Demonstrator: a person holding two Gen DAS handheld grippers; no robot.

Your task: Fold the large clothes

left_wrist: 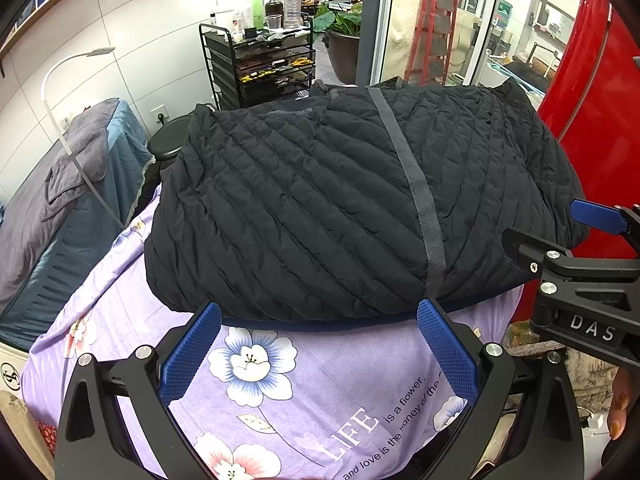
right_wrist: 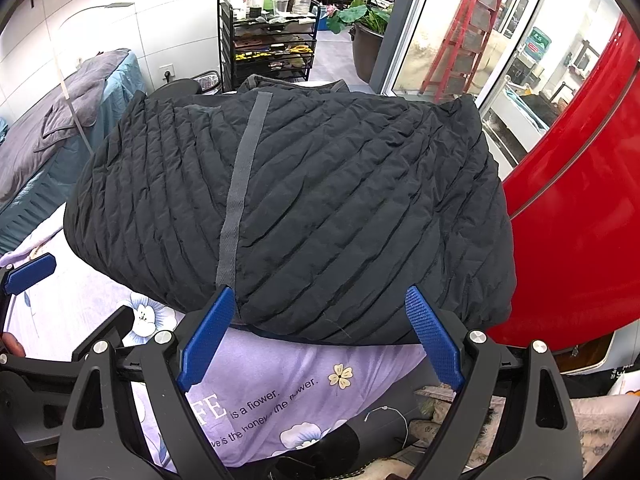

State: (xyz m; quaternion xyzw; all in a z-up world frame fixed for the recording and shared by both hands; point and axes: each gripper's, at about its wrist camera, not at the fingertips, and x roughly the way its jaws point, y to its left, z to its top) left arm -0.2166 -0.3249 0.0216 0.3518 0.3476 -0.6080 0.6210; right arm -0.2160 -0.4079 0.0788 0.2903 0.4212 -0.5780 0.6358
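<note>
A black quilted jacket (left_wrist: 340, 200) lies folded in a thick bundle on a purple flowered sheet (left_wrist: 280, 380), with a grey strap (left_wrist: 416, 192) running across it. My left gripper (left_wrist: 318, 314) is open and empty, its blue fingertips just at the jacket's near edge. My right gripper (right_wrist: 320, 300) is open and empty at the same near edge, further right; the jacket (right_wrist: 320, 200) and strap (right_wrist: 240, 184) fill its view. The right gripper also shows at the right of the left wrist view (left_wrist: 592, 240).
A bed with grey and teal covers (left_wrist: 68, 184) stands to the left. A black wire cart (left_wrist: 260, 64) with bottles is behind, next to a black stool (left_wrist: 168, 142). A red rounded cabinet (left_wrist: 592, 100) is at right, and a potted plant (left_wrist: 344, 32) by glass doors.
</note>
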